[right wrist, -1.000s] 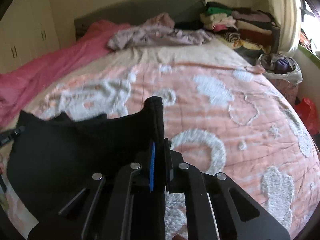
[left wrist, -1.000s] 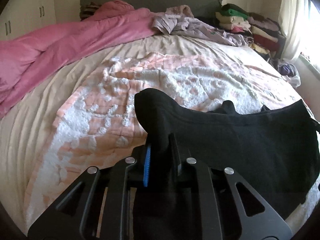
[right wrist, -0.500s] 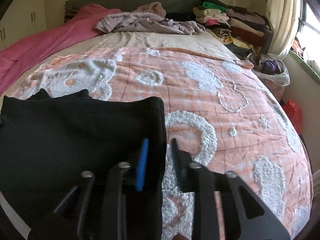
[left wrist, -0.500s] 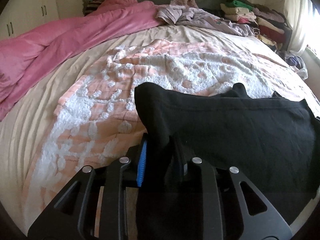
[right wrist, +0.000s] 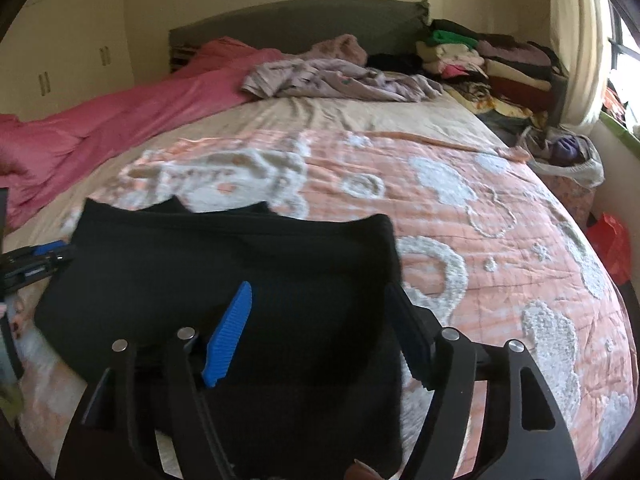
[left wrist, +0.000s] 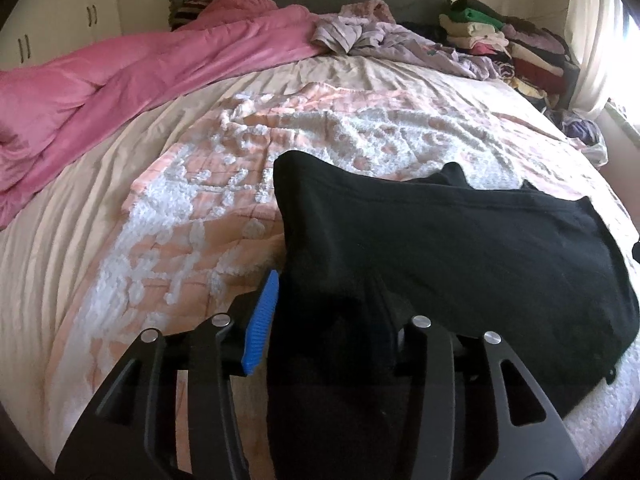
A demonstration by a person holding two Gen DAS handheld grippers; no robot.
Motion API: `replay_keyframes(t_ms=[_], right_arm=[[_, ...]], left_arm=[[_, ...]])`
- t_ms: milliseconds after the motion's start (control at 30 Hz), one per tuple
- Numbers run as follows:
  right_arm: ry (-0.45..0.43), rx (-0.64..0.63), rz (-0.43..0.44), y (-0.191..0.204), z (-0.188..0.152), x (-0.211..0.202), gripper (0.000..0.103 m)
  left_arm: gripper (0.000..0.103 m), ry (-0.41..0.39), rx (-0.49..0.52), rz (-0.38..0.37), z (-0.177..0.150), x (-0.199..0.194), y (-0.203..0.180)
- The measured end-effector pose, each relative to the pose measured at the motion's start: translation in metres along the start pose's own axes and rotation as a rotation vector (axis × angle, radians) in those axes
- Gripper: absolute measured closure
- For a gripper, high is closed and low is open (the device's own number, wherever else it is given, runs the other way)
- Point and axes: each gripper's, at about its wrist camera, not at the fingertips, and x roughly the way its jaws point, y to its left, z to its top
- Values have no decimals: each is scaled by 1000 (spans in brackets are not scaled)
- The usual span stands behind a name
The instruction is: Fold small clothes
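A small black garment (left wrist: 460,248) lies folded on the peach and white bedspread (left wrist: 224,184). In the left wrist view my left gripper (left wrist: 328,300) is open, its jaws apart either side of the garment's left end. In the right wrist view the same black garment (right wrist: 224,256) lies flat, and my right gripper (right wrist: 320,308) is open over its right end, with the cloth between the spread jaws. The left gripper (right wrist: 36,264) shows at the far left edge of the right wrist view.
A pink duvet (left wrist: 132,64) lies along the left side of the bed. A heap of lilac clothes (left wrist: 384,40) sits near the headboard. Stacks of folded clothes (left wrist: 508,40) stand at the back right. A white bag (right wrist: 568,160) and a red bag (right wrist: 608,240) sit beside the bed.
Both grippers were shut on the ends of the black garment and have opened. The garment has come down onto the bedspread and lies flat.
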Motion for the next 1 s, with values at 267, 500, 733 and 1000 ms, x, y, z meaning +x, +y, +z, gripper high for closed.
replay_keyframes(t_ms=[267,500,733,1000], right_arm=[[-14,2,66,22,-8,-19,32],[-29,33,96,29,-16,-39,27],[0,17,108,46,-28,-36,26],[46,26,80,43,-43,-25,26]], left_arm=[[56,-17,12,-51,-7,-26,-11],[51,-21,26,-102,-15,-47,-25],[46,-1,61,-141,-24,-53,-47],[44,78,87,-90,-49,-32,-48]])
